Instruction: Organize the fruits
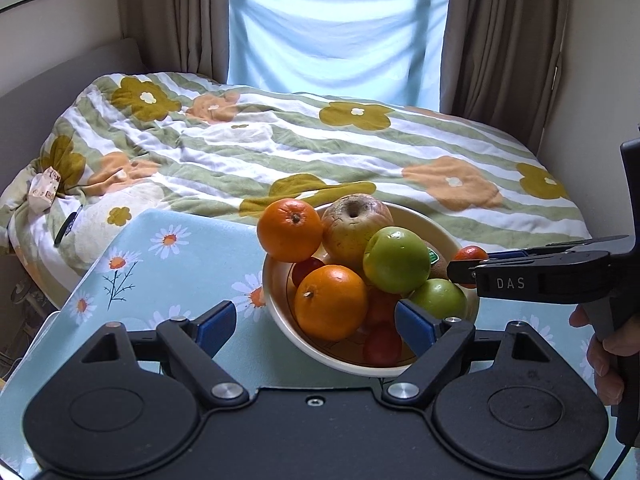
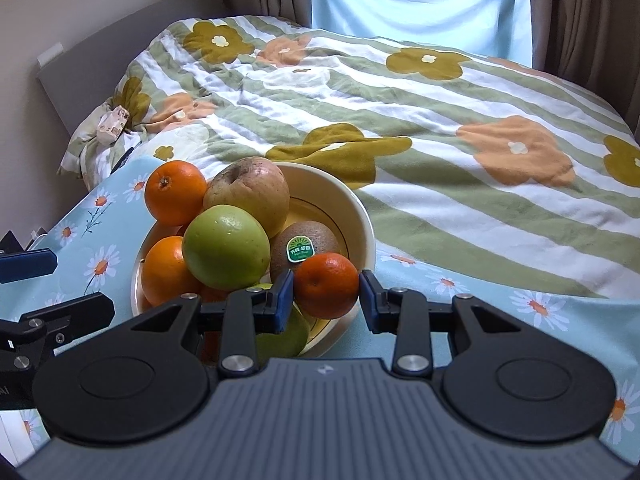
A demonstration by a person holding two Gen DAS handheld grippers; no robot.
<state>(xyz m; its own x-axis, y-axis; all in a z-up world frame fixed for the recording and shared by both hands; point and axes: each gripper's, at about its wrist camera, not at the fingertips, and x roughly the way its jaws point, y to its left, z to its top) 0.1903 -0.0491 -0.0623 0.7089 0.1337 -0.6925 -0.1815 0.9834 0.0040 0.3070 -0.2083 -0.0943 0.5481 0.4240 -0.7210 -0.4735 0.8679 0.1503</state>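
A cream bowl on the daisy-print table holds piled fruit: oranges, a brownish apple, green apples, a stickered kiwi. My right gripper is shut on a small mandarin at the bowl's near right rim; it shows in the left wrist view with the mandarin. My left gripper is open and empty, its fingers straddling the bowl's near side by an orange.
The table with its light blue daisy cloth abuts a bed with a flowered, striped quilt. Curtains and a window lie behind. A small packet sits on the bed's left edge.
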